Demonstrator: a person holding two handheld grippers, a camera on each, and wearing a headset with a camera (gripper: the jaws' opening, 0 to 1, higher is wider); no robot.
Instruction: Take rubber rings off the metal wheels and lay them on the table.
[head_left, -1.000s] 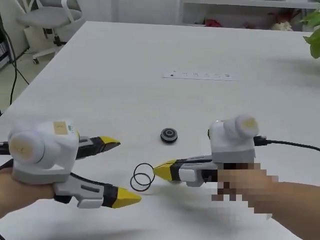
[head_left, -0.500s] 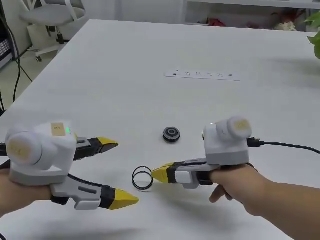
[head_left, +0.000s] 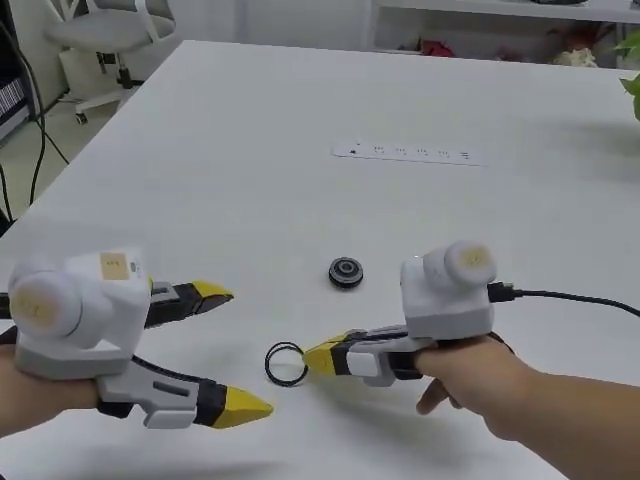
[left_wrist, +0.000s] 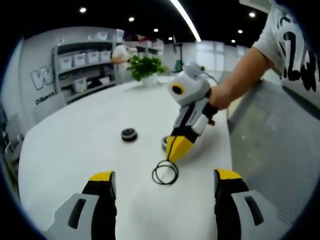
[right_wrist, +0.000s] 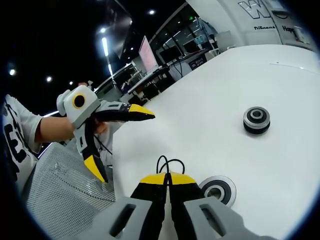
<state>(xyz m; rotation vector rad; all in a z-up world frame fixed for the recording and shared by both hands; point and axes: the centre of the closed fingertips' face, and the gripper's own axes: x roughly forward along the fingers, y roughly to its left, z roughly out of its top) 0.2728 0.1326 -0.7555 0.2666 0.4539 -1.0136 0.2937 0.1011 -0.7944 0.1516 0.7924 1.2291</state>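
Observation:
Two thin black rubber rings lie overlapped on the white table. My right gripper is shut, its yellow tips pinching the rings' edge. My left gripper stands wide open to the left of the rings, holding nothing. One metal wheel sits on the table beyond the rings. A second wheel lies close beside the right gripper's jaws. In the left gripper view the right gripper comes in from above. In the right gripper view the open left gripper is at the left.
A white power strip lies flat further up the table. A black cable trails right from the right gripper. An office chair stands past the far left table corner. A potted plant is at a table end.
The two rings have drawn closer together, overlapping more at the right gripper's tip. The right hand has shifted slightly towards me. The left gripper stays open.

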